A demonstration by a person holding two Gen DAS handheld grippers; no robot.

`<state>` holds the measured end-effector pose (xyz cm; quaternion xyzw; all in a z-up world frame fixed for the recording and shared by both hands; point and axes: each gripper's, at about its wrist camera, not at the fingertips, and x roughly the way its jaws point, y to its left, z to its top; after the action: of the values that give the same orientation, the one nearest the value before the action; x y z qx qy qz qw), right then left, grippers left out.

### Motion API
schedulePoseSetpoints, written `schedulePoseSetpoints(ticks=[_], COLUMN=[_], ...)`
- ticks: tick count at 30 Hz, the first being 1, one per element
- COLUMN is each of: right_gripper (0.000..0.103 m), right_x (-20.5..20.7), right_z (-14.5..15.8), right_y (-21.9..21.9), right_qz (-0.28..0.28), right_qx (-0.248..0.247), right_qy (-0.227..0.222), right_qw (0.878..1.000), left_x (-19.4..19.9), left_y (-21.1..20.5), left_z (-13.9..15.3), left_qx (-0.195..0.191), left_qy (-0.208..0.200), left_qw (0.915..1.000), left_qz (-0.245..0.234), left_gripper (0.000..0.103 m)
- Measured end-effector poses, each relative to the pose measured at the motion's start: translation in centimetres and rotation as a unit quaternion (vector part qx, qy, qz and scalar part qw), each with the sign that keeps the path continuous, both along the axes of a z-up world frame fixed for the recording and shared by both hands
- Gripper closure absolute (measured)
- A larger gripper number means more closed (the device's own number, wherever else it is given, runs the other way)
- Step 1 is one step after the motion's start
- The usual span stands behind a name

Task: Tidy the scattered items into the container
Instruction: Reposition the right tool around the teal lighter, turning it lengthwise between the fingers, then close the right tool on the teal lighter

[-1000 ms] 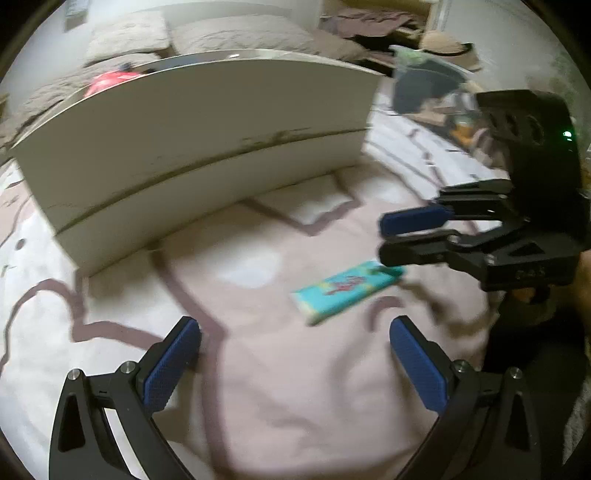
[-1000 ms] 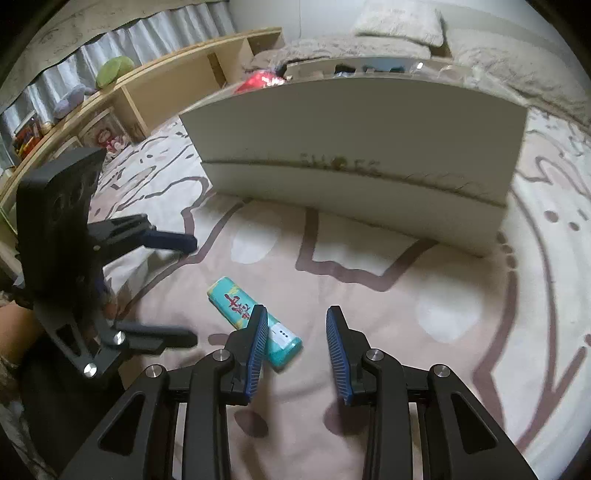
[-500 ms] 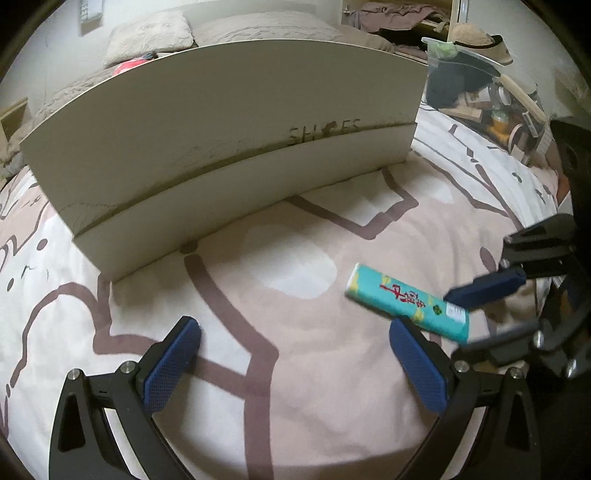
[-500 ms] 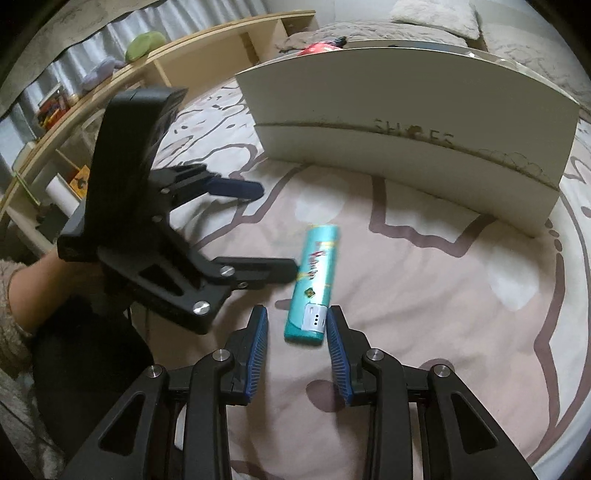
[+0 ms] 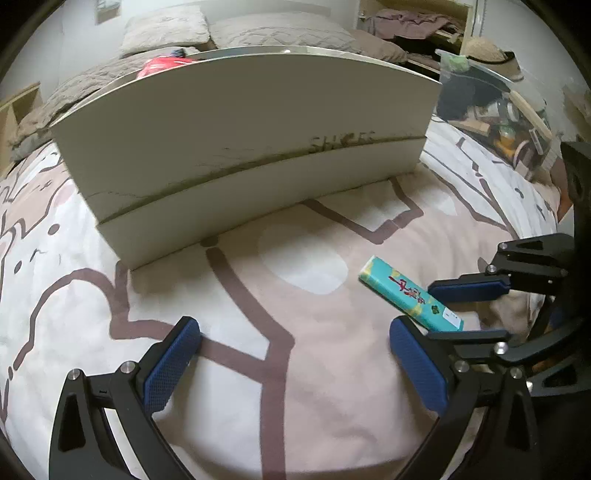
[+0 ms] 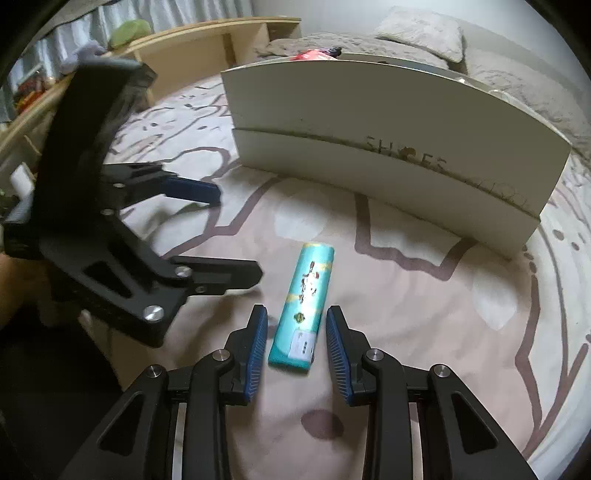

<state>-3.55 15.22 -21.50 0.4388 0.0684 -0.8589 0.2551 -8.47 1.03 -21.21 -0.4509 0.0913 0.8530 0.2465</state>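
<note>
A teal packet (image 6: 310,291) with red lettering lies flat on the patterned blanket. My right gripper (image 6: 295,314) is open. Its blue pads (image 6: 258,343) stand on either side of the packet's near end, with a small gap on each side. In the left wrist view the same packet (image 5: 406,293) lies at the right, with the right gripper (image 5: 430,310) around its end. My left gripper (image 5: 293,326) is wide open over bare blanket, left of the packet, holding nothing. The white box (image 5: 240,147) marked "SHOES" stands behind, with a red item (image 5: 159,64) showing over its rim.
The blanket (image 6: 424,332) covers a bed, with pillows (image 5: 166,29) beyond the box. A wooden shelf unit (image 6: 207,40) runs along the left in the right wrist view. A clear bin of clutter (image 5: 480,103) stands at the far right of the box.
My right gripper has swung round and lined up with the packet, whose near end now lies between its fingers instead of off to the left. The left gripper stays wide open.
</note>
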Motion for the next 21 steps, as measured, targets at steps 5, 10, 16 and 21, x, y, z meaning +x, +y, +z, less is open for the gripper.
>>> schedulePoseSetpoints(ticks=[5, 10, 16, 21], right_gripper=[0.07, 0.08, 0.081, 0.081], right_x=[-0.6, -0.56, -0.52, -0.63], right_z=[-0.45, -0.58, -0.3, 0.2], right_y=[-0.16, -0.36, -0.47, -0.23], right_qz=[-0.027, -0.041, -0.062, -0.068], right_qx=[0.002, 0.011, 0.015, 0.014], right_qy=[0.01, 0.03, 0.053, 0.051], right_qw=[1.0, 0.999, 0.997, 0.996], left_x=[0.08, 0.1, 0.24, 0.29], left_y=[-0.44, -0.32, -0.2, -0.19], left_z=[0.14, 0.16, 0.33, 0.7], left_qx=[0.004, 0.004, 0.014, 0.024], left_qy=[-0.004, -0.006, -0.007, -0.007], left_qw=[1.0, 0.9999, 0.9998, 0.9996], left_qz=[0.007, 0.009, 0.012, 0.015], left_gripper=[0.0, 0.0, 0.0, 0.0])
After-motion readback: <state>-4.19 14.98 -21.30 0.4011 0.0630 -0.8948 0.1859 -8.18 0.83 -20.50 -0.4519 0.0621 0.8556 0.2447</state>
